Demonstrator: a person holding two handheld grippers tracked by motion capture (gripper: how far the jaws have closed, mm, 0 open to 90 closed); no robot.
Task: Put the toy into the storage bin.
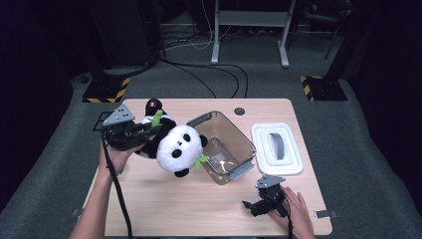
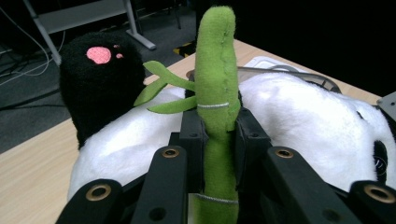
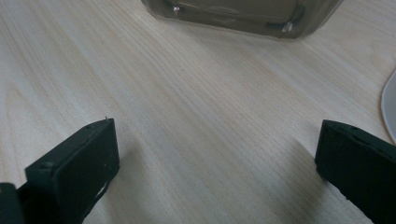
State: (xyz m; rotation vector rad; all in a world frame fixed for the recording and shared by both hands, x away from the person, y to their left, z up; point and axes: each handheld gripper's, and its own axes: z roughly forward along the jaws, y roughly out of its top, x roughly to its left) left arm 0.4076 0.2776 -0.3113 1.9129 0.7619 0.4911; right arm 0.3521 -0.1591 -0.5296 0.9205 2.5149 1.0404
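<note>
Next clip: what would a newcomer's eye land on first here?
The panda plush, held above the table's left half by the left gripper, which is shut on its green bamboo stalk. Next, the clear brown bin right beside it at mid-table, and its white lid lying to the right.

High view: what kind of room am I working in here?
Probably a lab or test workspace: a lone wooden table on grey carpet, loose cables across the floor, and hazard-striped stand bases beside it.
</note>
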